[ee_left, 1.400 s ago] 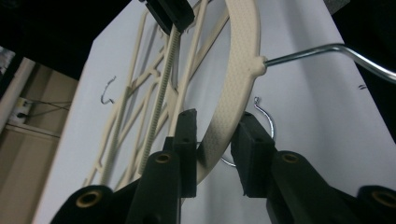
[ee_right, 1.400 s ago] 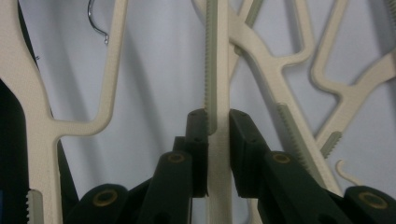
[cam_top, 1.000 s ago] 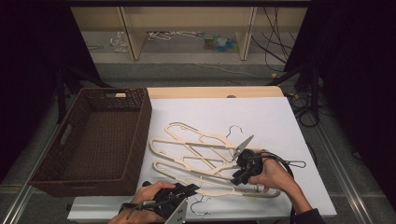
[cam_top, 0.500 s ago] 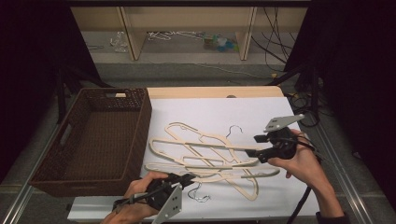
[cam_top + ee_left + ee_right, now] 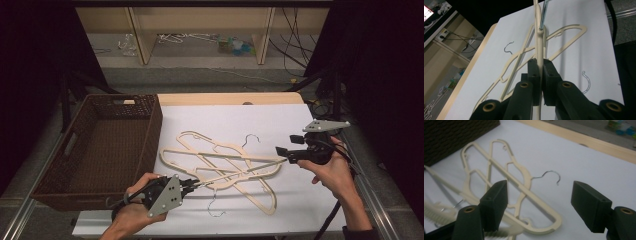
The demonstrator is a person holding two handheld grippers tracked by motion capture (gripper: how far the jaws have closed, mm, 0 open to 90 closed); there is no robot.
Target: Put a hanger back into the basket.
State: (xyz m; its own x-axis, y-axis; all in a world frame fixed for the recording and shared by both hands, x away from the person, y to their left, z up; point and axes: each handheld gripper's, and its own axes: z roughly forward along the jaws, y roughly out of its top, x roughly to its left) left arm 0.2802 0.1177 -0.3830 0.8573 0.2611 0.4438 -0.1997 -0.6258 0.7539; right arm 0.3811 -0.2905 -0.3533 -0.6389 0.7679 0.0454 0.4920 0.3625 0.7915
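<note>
Beyond the clamped left gripper point(image 5: 539, 75), the hanger point(image 5: 539, 42) runs off-frame.

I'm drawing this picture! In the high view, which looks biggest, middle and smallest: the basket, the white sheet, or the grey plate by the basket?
1. White sheet, largest.
2. Basket, smaller than the sheet.
3. Grey plate, smallest, though it sits nearest the camera.

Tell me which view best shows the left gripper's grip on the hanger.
The left gripper view: the left gripper is shut on a cream hanger, its pads pinching the bar. The high view shows the grip small. The right gripper view shows that hanger blurred.
</note>
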